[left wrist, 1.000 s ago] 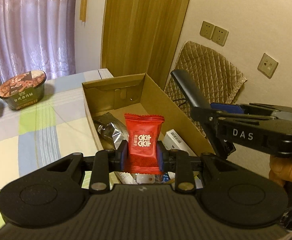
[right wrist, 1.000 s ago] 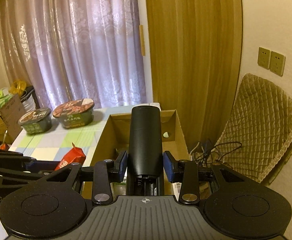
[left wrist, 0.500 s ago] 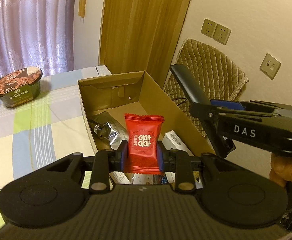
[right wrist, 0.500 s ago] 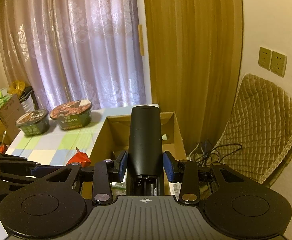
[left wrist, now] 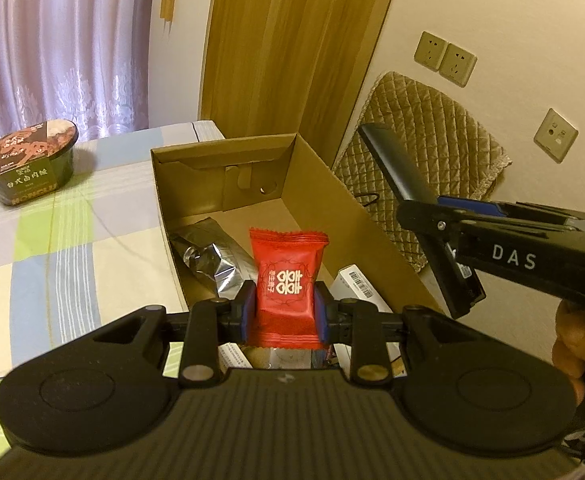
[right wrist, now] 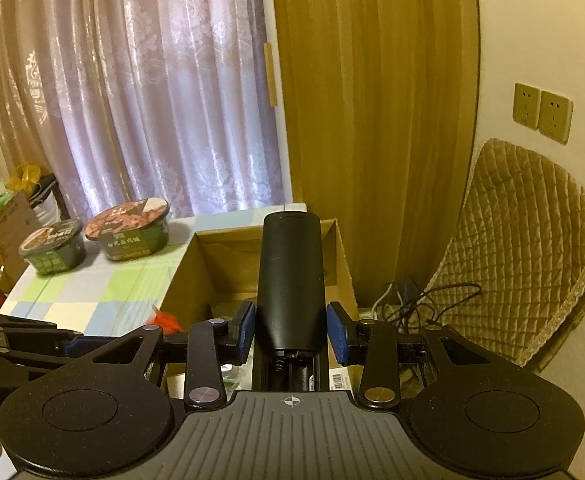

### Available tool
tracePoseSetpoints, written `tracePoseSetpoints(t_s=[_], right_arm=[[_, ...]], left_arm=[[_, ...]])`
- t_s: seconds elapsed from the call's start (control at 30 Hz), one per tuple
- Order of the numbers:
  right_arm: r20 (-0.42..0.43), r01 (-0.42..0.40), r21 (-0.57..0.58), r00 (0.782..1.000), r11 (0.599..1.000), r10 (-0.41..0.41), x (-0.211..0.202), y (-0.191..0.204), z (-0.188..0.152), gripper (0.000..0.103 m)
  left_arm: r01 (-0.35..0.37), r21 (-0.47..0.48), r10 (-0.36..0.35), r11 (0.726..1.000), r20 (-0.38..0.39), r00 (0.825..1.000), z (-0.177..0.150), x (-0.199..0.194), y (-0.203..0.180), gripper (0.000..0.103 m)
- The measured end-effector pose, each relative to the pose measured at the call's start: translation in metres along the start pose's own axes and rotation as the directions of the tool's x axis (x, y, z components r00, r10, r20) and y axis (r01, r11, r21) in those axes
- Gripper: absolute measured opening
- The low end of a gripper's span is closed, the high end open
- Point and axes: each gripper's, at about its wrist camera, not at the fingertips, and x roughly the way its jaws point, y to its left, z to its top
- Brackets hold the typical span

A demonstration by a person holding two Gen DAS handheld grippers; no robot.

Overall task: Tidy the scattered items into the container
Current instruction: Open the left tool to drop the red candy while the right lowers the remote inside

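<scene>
Left wrist view shows my left hand-held gripper (left wrist: pixel 283 312) pinching the red candy packet (left wrist: pixel 287 286), now lower over the cardboard box (left wrist: pixel 376 236). My right hand-held gripper (right wrist: pixel 291 334) has loosened around the black remote (right wrist: pixel 291 280), so I think both drops are near.

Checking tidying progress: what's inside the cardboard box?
Inside the cardboard box: a silver foil packet and a white barcoded carton. The left gripper and red candy packet hide the rest.
</scene>
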Motion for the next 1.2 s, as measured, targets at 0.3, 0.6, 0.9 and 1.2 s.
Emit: tracePoseSetpoints(t_s=[0.3, 0.6, 0.9, 1.2], right_arm=[[-0.017, 0.001, 0.008, 1.0, 1.0, -0.001, 0.008, -0.003, -0.005, 0.041], [-0.027, -0.008, -0.007, 1.0, 1.0, 0.008, 0.017, 0.007, -0.003, 0.041], [-0.042, -0.015, -0.027, 0.999, 1.0, 0.014, 0.035, 0.015, 0.003, 0.041], [-0.051, -0.012, -0.038, 0.999, 0.999, 0.011, 0.049, 0.018, 0.008, 0.041]], left_arm=[[-0.036, -0.021, 0.036, 0.999, 0.006, 0.999, -0.006, -0.001, 0.014, 0.057], [-0.046, -0.024, 0.046, 0.999, 0.005, 0.999, -0.01, -0.005, 0.022, 0.057], [-0.038, -0.028, 0.038, 0.999, -0.006, 0.999, -0.013, -0.003, 0.026, 0.058], [-0.037, -0.034, 0.037, 0.999, -0.012, 0.999, -0.014, 0.001, 0.029, 0.059]])
